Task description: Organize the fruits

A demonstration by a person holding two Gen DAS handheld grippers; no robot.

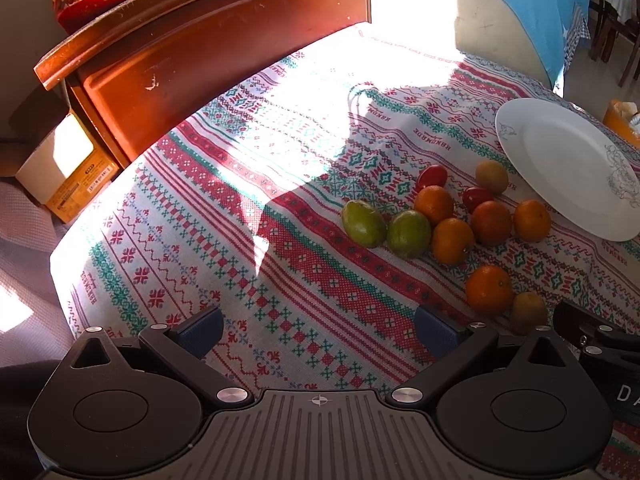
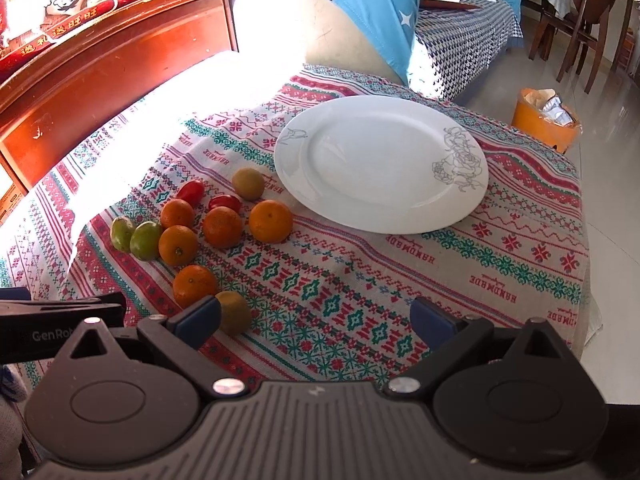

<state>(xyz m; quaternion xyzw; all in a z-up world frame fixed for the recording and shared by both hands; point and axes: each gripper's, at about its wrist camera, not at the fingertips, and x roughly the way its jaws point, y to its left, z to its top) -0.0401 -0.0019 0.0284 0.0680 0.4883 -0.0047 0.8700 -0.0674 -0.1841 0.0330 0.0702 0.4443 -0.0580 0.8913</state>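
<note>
Loose fruit lies on the patterned tablecloth [image 2: 400, 280]: several oranges [image 2: 270, 221], two green fruits [image 1: 363, 224], two red cherry tomatoes [image 2: 190, 191] and two brownish kiwis [image 2: 236, 312]. A white plate [image 2: 380, 164] with a rose drawing sits empty behind them; it also shows at the right edge in the left wrist view [image 1: 568, 168]. My left gripper [image 1: 318, 330] is open over bare cloth, left of the fruit. My right gripper [image 2: 316, 318] is open, its left finger [image 2: 198, 316] just beside the near kiwi. Nothing is between either pair of fingers.
A red-brown wooden cabinet [image 1: 208, 52] borders the table's far left, with red gift boxes [image 2: 60, 8] on top. A beige chair back [image 2: 340, 36] with blue cloth stands behind the plate. An orange bin [image 2: 546, 120] sits on the floor to the right. The table edge drops off at right.
</note>
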